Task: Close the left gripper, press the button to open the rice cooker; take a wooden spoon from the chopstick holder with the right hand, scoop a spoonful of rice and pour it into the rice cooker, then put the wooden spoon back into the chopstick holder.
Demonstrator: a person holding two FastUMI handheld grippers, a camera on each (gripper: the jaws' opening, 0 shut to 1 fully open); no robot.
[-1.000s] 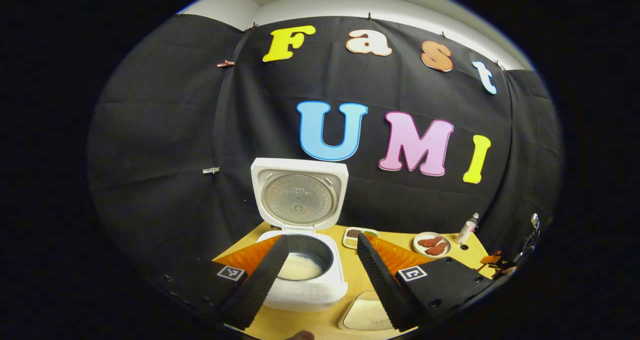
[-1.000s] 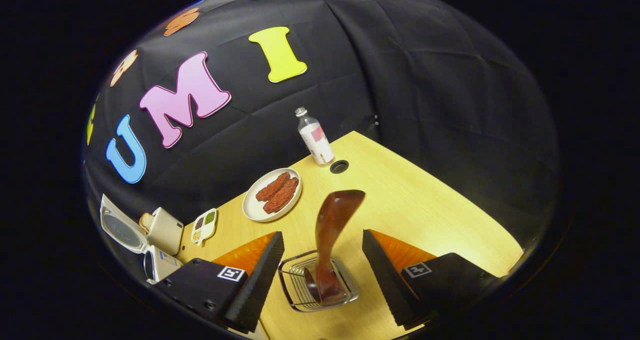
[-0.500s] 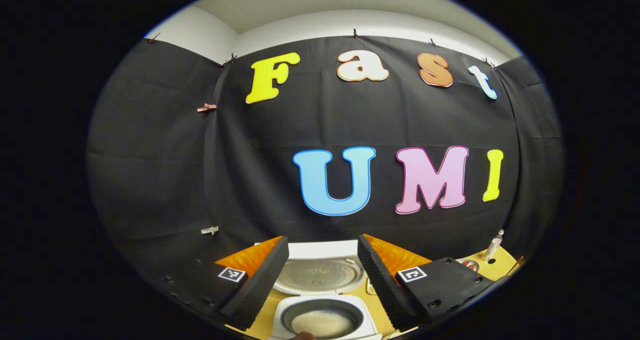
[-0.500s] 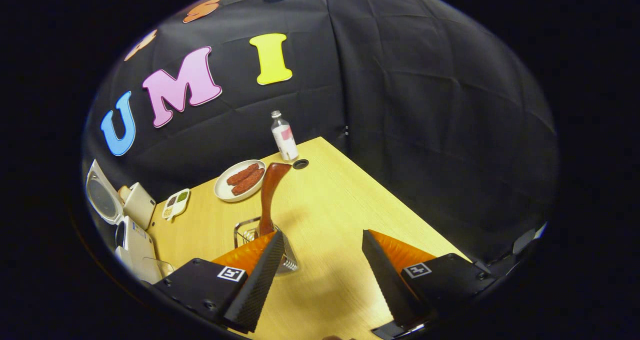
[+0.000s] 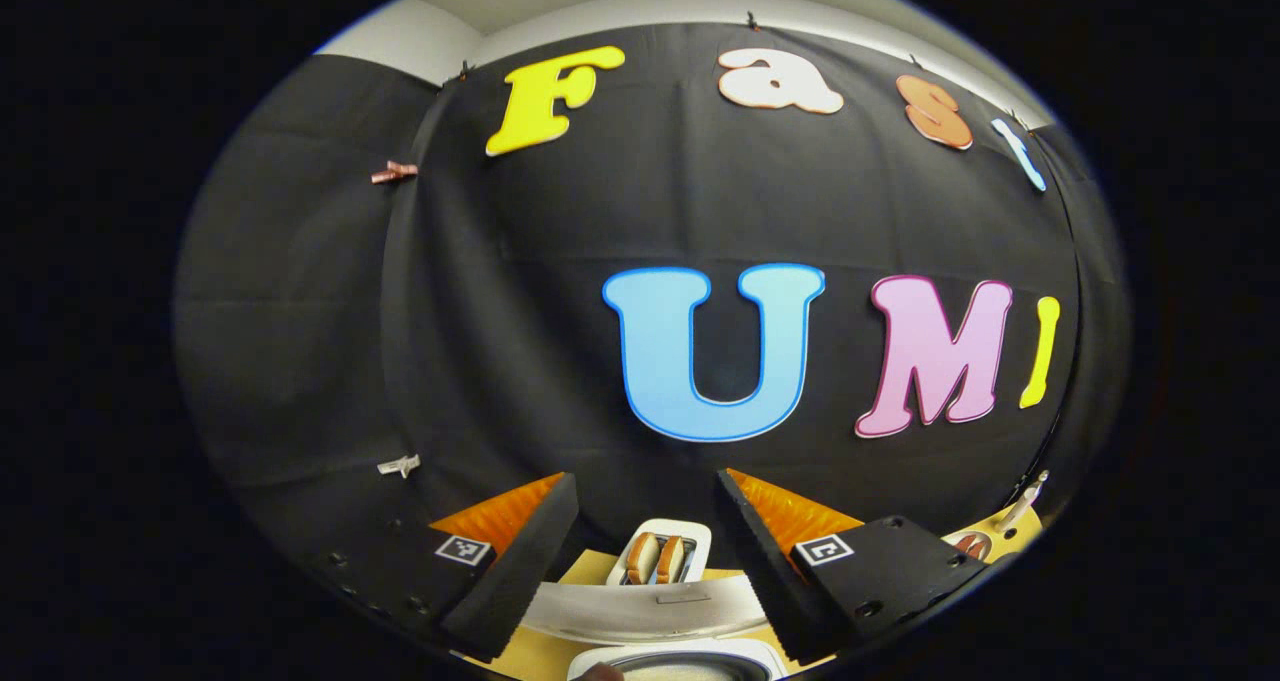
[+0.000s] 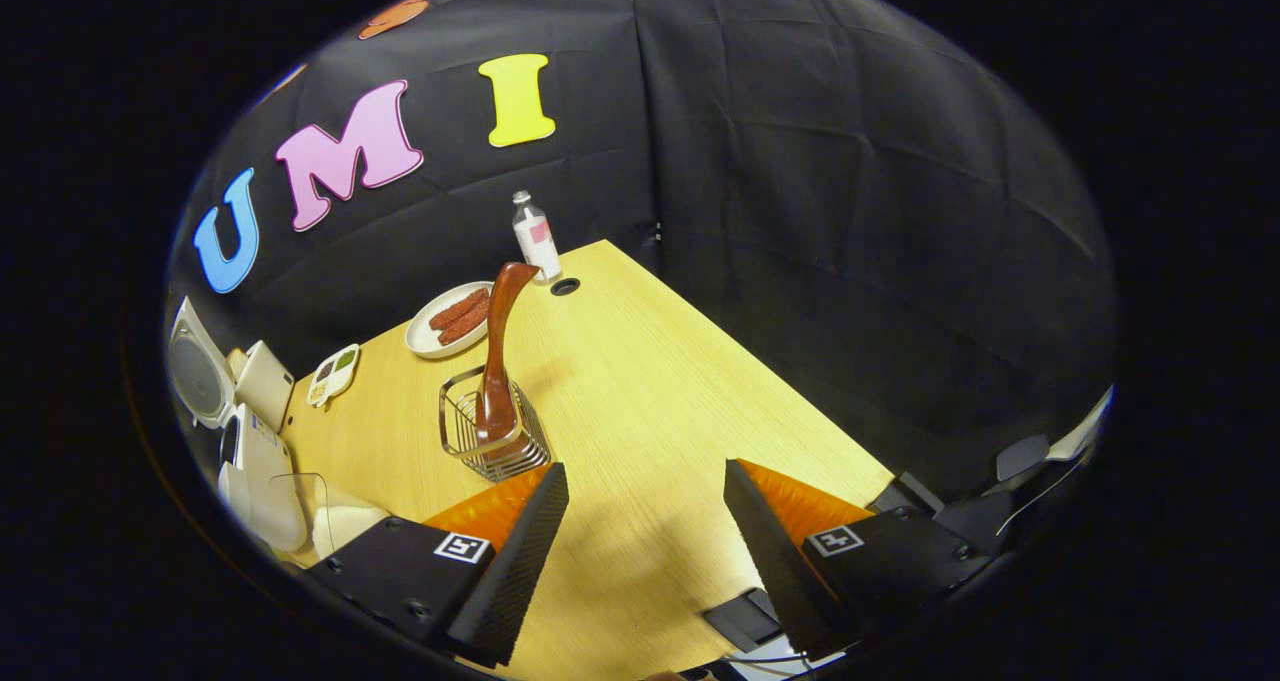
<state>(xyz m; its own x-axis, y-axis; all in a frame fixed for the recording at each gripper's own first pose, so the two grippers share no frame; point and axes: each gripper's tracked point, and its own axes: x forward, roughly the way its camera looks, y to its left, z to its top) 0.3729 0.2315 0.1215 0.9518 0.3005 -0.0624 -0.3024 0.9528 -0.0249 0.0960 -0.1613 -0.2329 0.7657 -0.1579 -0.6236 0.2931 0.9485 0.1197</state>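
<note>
Fingers of the right gripper [image 6: 640, 551] stand wide apart over bare tabletop, holding nothing and touching nothing. The wooden spoon [image 6: 497, 346] is standing in the wire chopstick holder [image 6: 490, 441], handle down and bowl up, leaning slightly; the holder sits just beyond the right gripper's near finger, apart from it. Further past the holder are a plate [image 6: 452, 311] of reddish food and a small bottle [image 6: 535, 236]; off to the holder's far side stands the white rice cooker [image 6: 255, 461] with its lid up. The left gripper [image 5: 640, 561] is likewise spread open and empty, raised just above the cooker's open lid, with a toaster [image 5: 660, 553] showing between its fingers. To my eye the last step, returning the spoon, looks done; what remains is only to draw both grippers clear of the table [image 6: 680, 401] without brushing the holder.
</note>
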